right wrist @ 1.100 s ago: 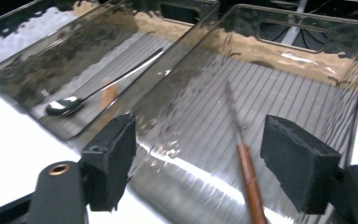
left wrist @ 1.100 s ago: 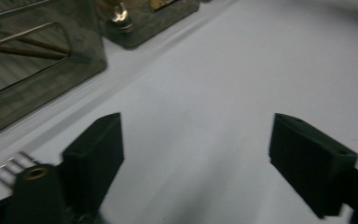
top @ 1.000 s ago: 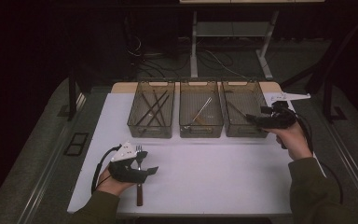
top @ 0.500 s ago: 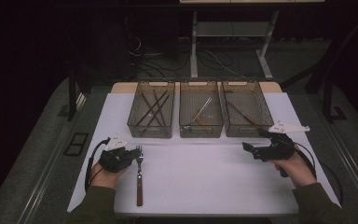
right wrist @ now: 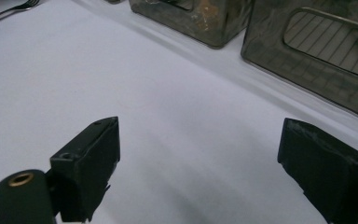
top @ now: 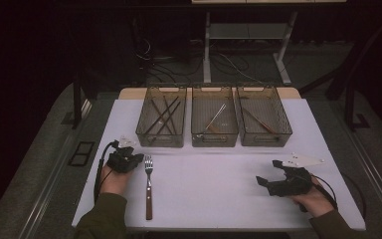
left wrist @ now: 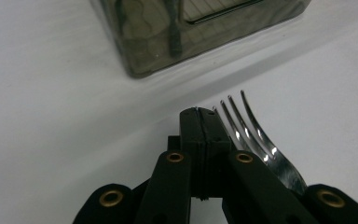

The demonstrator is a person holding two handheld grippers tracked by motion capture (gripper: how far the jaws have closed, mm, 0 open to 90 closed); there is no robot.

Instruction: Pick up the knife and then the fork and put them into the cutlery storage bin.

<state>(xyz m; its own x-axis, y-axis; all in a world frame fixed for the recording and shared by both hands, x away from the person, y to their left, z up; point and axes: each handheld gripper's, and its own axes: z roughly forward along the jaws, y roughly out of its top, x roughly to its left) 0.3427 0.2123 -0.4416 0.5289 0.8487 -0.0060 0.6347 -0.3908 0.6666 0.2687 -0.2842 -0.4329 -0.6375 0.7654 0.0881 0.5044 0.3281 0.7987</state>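
A metal fork [top: 148, 184] with a brown handle lies on the white table, tines pointing away from me. My left gripper [top: 132, 160] rests just left of the tines, shut with nothing between its jaws. In the left gripper view the jaws [left wrist: 200, 128] are pressed together and the fork tines [left wrist: 248, 135] lie beside them on the right, outside the grip. My right gripper [top: 269, 173] sits low near the front right of the table, open and empty. Its jaws have just been opening wider, and bare table shows between them [right wrist: 198, 133].
Three smoky clear bins stand in a row at the back. The left bin [top: 148, 136] holds dark sticks, the middle bin [top: 214, 139] a pale utensil, and the right bin [top: 265, 140] a thin stick. The white table mat [top: 214, 174] lies bare between my hands.
My left gripper has come off the fork, moved left and away, and its jaws have shut. My right gripper has come from the right bin down toward the near edge, jaws a little wider.
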